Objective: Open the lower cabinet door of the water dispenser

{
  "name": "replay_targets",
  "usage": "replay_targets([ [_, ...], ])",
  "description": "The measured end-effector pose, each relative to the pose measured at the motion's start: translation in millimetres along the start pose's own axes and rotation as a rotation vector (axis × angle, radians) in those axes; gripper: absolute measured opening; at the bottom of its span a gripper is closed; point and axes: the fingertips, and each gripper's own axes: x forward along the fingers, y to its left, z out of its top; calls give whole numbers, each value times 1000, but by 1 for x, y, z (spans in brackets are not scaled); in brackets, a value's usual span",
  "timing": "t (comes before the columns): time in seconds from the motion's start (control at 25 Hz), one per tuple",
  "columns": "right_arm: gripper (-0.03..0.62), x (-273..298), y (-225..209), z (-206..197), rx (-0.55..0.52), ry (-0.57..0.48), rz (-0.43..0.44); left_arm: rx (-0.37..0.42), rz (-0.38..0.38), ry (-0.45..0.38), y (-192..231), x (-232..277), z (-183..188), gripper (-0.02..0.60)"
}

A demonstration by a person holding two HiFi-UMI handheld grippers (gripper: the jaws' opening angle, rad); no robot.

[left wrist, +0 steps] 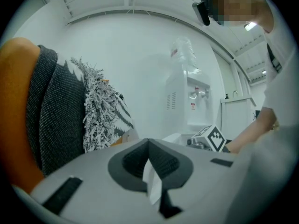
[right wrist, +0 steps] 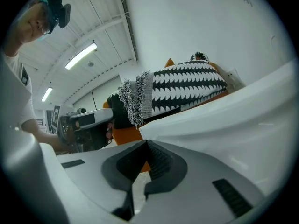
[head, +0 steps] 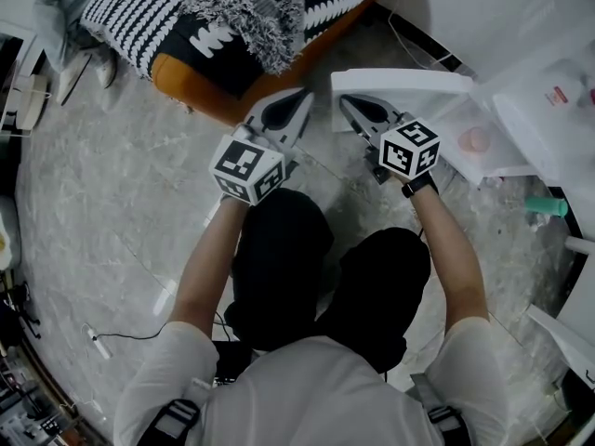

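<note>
Right gripper (head: pixel 342 100) has its jaws pressed together and holds nothing. Its tip sits just beside the white cabinet door (head: pixel 409 84). Left gripper (head: pixel 305 94) is pressed together too, also empty, just to the left. The door sticks out to the left from the water dispenser (left wrist: pixel 187 101), so it looks swung open. Next, I think, a small push wider may be all that is left.

**Room: pale floor, white walls, orange sofa**

Grey veined marble-look floor (head: pixel 112 212). Orange sofa (head: pixel 191 80) at top, draped with black-and-white fringed throw (head: pixel 186 3). Plain white wall (left wrist: pixel 121 55) behind. White ceiling (right wrist: pixel 98 17), lit strip lights (right wrist: pixel 81 55). Thin cable (head: pixel 130 335) on floor, lower left.
</note>
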Motion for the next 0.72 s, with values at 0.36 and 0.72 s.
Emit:
replay_targets([
  [0.36, 9, -17, 4, 2, -31, -5, -26, 4, -30, 24, -18, 15, 4, 14],
  [0.72, 9, -89, -15, 15, -69, -40, -166, 7, -169, 36, -73, 55, 6, 14],
])
